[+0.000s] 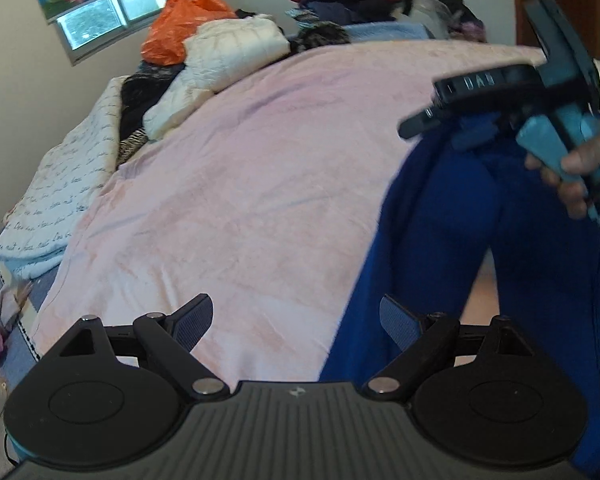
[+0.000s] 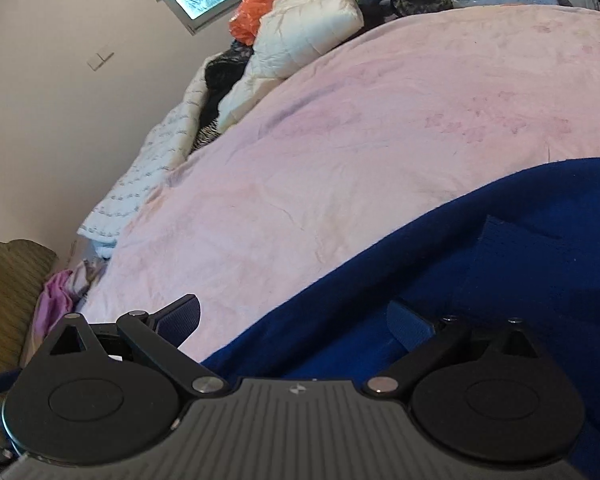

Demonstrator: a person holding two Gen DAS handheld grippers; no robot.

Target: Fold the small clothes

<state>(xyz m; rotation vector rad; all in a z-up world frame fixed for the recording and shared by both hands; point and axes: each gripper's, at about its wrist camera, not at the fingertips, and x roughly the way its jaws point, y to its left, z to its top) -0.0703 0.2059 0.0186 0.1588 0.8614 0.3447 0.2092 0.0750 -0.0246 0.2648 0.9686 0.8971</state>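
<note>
Left gripper (image 1: 296, 320) spread and empty over the pink blanket (image 1: 240, 184); the blue garment (image 1: 460, 220) lies right, under the spread, empty right gripper (image 2: 296, 320). Best pinch its near edges evenly, both sides, before folding.

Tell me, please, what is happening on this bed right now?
A person holds a gripper in each hand over a blue garment lying on the pink bedspread. The left gripper and right gripper both have open jaws, gripping nothing. Folding looks barely started.
</note>
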